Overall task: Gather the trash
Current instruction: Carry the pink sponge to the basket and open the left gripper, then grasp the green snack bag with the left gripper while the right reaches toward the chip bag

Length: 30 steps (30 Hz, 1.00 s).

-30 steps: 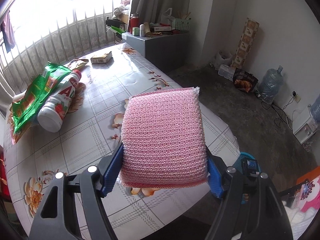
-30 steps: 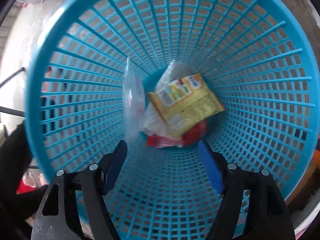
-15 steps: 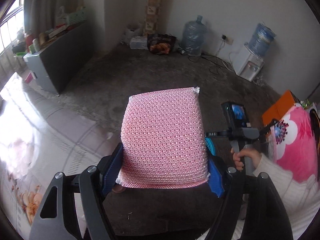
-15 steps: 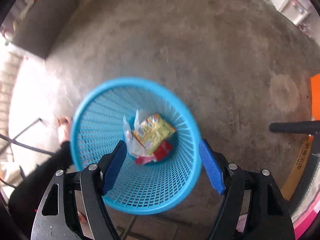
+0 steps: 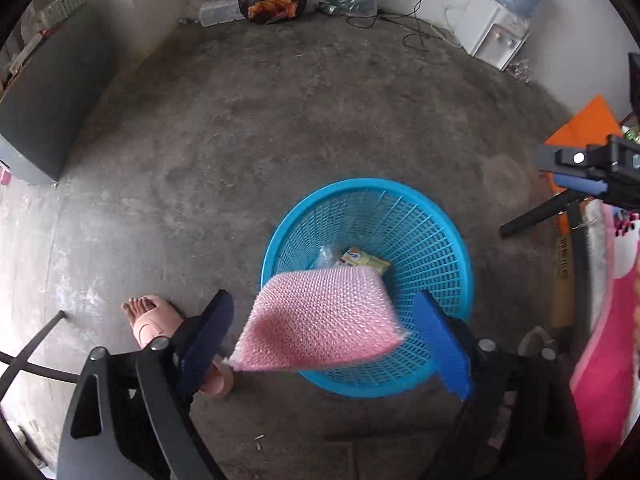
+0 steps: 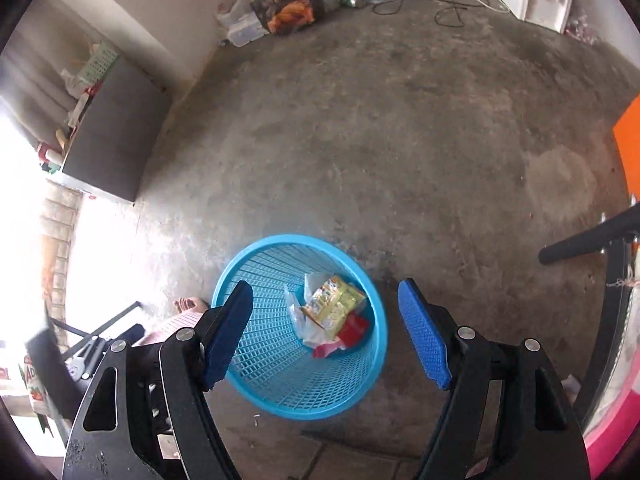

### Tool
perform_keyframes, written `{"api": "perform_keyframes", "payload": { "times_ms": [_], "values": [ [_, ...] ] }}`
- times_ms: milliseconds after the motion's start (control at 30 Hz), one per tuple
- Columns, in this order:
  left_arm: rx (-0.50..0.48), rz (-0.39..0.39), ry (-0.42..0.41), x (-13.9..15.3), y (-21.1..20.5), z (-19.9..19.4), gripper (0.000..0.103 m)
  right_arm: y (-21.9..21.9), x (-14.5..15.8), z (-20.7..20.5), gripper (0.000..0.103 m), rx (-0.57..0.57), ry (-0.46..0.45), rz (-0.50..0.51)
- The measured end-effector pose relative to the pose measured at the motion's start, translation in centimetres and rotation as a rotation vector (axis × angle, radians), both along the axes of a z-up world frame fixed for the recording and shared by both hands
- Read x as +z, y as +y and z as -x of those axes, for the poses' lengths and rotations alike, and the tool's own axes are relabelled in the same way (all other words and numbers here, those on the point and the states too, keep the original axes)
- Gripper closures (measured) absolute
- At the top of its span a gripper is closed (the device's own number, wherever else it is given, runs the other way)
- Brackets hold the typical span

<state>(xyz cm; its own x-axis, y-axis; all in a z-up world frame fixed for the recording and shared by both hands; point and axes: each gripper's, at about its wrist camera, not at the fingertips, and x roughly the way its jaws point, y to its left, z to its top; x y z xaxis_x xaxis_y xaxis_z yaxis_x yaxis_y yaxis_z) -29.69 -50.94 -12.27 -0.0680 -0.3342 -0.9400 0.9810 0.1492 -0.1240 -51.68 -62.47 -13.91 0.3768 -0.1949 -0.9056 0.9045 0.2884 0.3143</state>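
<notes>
While the pink sponge hangs loose between the spread jaws of the left gripper — released, not pinched — it sits low in the frame over the near rim of the blue basket. Right gripper gapes empty. A bag upper centre reads "BUTTER BREAD".

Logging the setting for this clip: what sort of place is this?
Most likely a room in a lived-in home, used partly for storage. It has a bare concrete floor, a water dispenser against the wall, and a blue mesh wastebasket holding wrappers.
</notes>
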Motion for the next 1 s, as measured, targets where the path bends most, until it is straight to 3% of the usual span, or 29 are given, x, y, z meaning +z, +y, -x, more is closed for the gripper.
{"api": "perform_keyframes", "payload": {
  "times_ms": [67,133,233,333,467,567,633,733,867,1000],
  "values": [
    [0.013,0.04,0.032,0.8,0.5,-0.2,0.005,0.0,0.0,-0.7,0.031,0.012,-0.002,-0.013],
    [0.038,0.047,0.004,0.3,0.3,-0.4,0.005,0.0,0.2,-1.2,0.031,0.014,-0.025,-0.028],
    [0.058,0.006,-0.013,-1.3,-0.7,0.0,0.005,0.4,0.7,-1.6,0.031,0.018,-0.04,-0.026],
    [0.121,0.019,0.067,-0.3,-0.2,-1.1,0.006,1.1,1.9,-2.0,0.031,0.031,-0.044,0.004],
    [0.118,0.125,0.111,5.4,2.8,-1.9,0.006,1.3,3.4,-3.5,0.031,0.058,-0.069,0.031],
    [0.169,0.271,0.21,11.6,7.0,-3.8,0.006,1.4,5.1,-5.4,0.031,0.098,-0.13,0.035],
    [0.225,0.368,0.195,15.9,10.8,-5.2,0.006,1.9,6.5,-7.4,0.031,0.152,-0.168,0.049],
    [0.381,0.486,0.047,21.3,17.7,-7.8,0.006,3.3,8.8,-11.3,0.031,0.259,-0.226,0.063],
    [0.677,0.534,-0.172,24.3,27.4,-11.6,0.006,5.5,10.8,-17.6,0.03,0.423,-0.382,-0.043],
    [0.977,0.51,-0.203,23.9,37.9,-15.5,0.006,10.1,13.0,-25.0,0.029,0.62,-0.418,-0.028]
  ]
}}
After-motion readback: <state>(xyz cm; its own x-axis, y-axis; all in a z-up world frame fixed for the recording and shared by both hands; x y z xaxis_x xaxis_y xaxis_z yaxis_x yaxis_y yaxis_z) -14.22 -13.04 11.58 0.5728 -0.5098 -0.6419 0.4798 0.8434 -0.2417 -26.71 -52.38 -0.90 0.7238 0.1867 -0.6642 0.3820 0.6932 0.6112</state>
